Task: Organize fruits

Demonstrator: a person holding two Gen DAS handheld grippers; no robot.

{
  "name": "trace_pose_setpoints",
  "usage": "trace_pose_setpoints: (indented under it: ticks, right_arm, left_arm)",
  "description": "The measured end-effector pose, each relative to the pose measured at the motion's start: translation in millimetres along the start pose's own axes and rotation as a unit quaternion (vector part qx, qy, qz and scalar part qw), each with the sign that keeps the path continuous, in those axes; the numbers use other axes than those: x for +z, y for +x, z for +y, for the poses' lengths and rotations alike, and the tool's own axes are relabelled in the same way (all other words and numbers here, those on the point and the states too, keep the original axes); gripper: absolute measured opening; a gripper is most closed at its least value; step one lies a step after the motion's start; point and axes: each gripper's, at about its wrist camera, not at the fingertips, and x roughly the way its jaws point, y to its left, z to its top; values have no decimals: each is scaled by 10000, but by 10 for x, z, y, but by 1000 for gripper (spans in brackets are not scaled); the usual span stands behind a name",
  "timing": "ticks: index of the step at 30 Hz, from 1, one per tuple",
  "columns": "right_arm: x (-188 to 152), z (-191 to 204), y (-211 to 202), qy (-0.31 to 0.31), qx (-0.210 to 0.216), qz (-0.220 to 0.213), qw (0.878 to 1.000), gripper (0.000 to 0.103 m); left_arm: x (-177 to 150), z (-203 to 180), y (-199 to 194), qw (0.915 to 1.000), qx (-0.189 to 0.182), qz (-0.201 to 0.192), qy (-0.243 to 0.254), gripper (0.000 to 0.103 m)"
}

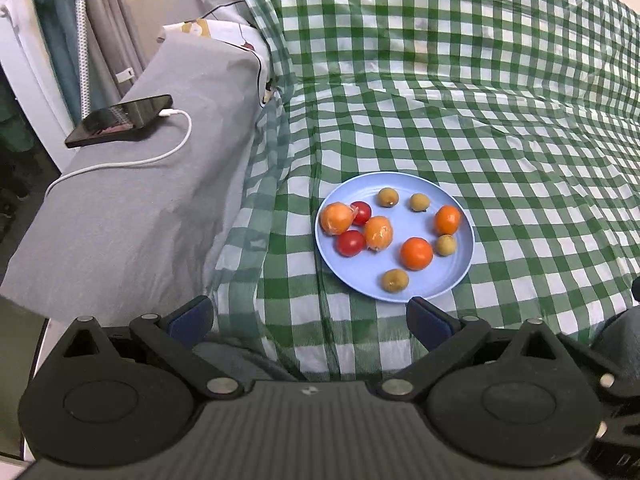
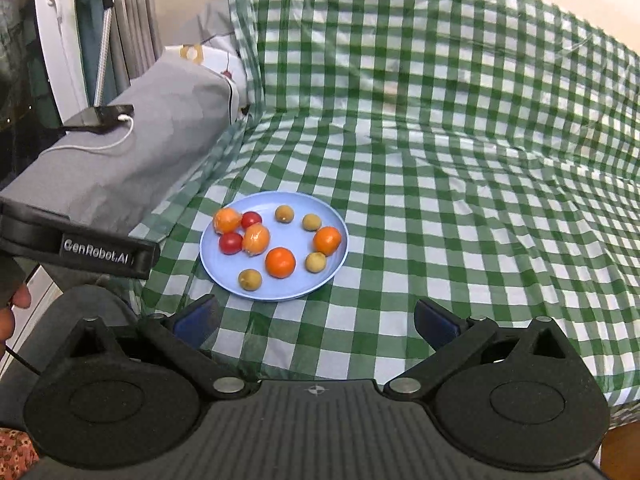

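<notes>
A light blue plate (image 1: 408, 224) (image 2: 294, 236) lies on a green-and-white checked cloth (image 1: 500, 128) (image 2: 460, 160). On it sit two red cherry tomatoes (image 1: 351, 243) (image 2: 230, 243), two orange fruits in clear wrap (image 1: 378, 233) (image 2: 256, 238), two bare orange fruits (image 1: 417, 253) (image 2: 280, 262) and several small brownish-green fruits (image 1: 395, 280) (image 2: 250, 279). My left gripper (image 1: 308, 309) is open and empty, just short of the plate's near rim. My right gripper (image 2: 316, 308) is also open and empty, back from the plate. The left gripper's black body (image 2: 100, 250) shows at the left of the right wrist view.
Left of the plate rises a grey-covered block (image 1: 140, 208) (image 2: 132, 152). A black phone (image 1: 120, 120) (image 2: 100, 116) with a white charging cable (image 1: 176, 148) lies on top of it. A hand (image 2: 16, 308) shows at the left edge. Curtains and a white frame stand behind.
</notes>
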Motion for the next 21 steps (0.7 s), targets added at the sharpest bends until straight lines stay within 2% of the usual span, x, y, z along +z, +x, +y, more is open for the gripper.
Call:
trace_pose_setpoints:
  ticks: [11,21]
  right_arm:
    - [-74,-22,-106,142,14,-101,9998,102]
    - [-76,-19,-92,156,-133,-68,9998,102]
  left_arm:
    - [-115,-162,-79,9997,75,-65,245,103]
    - [-109,-165,-53,9997,28,29,224,103]
